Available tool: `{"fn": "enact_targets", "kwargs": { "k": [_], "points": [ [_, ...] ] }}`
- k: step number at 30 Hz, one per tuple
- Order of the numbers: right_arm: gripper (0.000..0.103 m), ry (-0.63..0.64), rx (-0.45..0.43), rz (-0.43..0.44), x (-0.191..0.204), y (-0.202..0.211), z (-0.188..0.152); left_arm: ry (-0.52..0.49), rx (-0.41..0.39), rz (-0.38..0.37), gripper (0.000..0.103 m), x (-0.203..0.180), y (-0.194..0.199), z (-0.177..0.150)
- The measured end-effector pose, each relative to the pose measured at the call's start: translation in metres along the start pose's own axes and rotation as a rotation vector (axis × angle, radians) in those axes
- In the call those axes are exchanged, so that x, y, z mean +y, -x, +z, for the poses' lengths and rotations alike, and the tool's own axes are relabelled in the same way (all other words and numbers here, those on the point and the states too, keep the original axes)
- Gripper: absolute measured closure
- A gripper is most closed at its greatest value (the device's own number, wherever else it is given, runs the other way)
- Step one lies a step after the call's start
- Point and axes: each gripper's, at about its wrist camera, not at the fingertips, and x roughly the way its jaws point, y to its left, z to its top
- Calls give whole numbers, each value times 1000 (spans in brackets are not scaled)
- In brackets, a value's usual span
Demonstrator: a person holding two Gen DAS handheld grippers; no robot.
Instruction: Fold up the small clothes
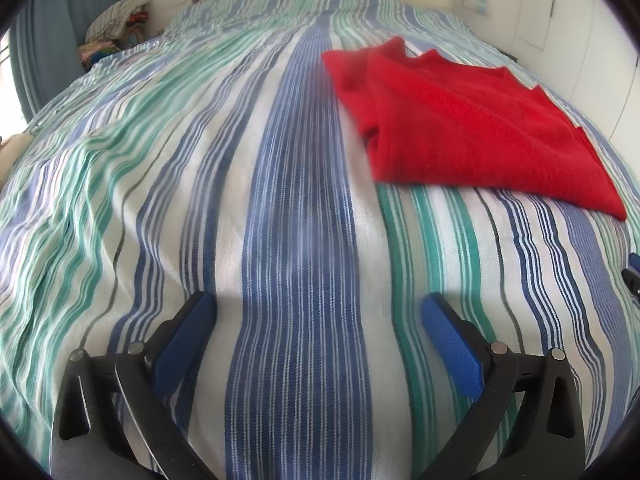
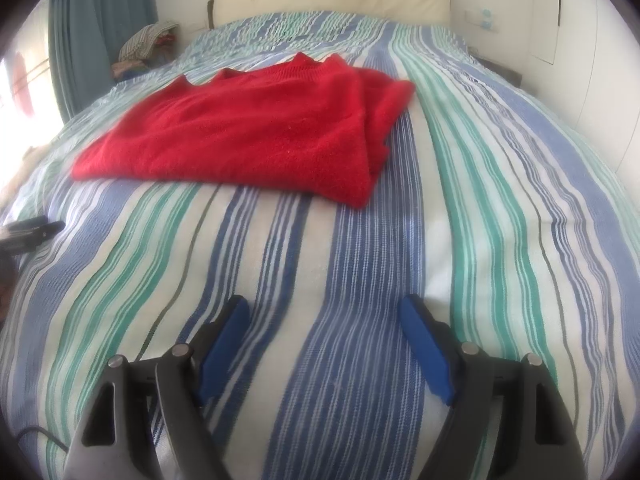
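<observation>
Left wrist view: striped bedspread (image 1: 300, 240) fills frame; red garment (image 1: 460, 120) lies folded in layers, well ahead & right of the fingers, so fold looks largely done, w/ maybe a final fold or tidy left. Left gripper (image 1: 318, 306) and right gripper (image 2: 322, 308) hover low, jaws wide, holding nothing; garment ahead-left of right fingers.

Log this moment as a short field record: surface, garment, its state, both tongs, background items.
surface: bed with striped bedspread
garment: red sweater, lying on the bedspread
garment state: already folded, layered edges visible along one side
left tongs: open, empty, above the bedspread, short of the sweater
right tongs: open, empty, above the bedspread, short of the sweater
contact: neither tongs touches the sweater
background: cream headboard, clothes pile beside the bed, blue curtain
</observation>
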Motion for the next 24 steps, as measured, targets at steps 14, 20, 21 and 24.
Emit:
{"fn": "enact_targets", "kwargs": {
  "k": [14,20,21,24],
  "points": [
    [19,-32,-13,49,-8,1,-1,-1,-1,4,1,0,-1,-1],
    [17,-34,-16,65,-8,1,-1,-2,0,6,1,0,-1,-1],
    [17,-35,-17,65,-8,1,-1,-2,0,7,1,0,-1,-1],
    [16,-28,-17,59,-6,2,-1,-1,7,7,1,0,-2,0]
  ]
}}
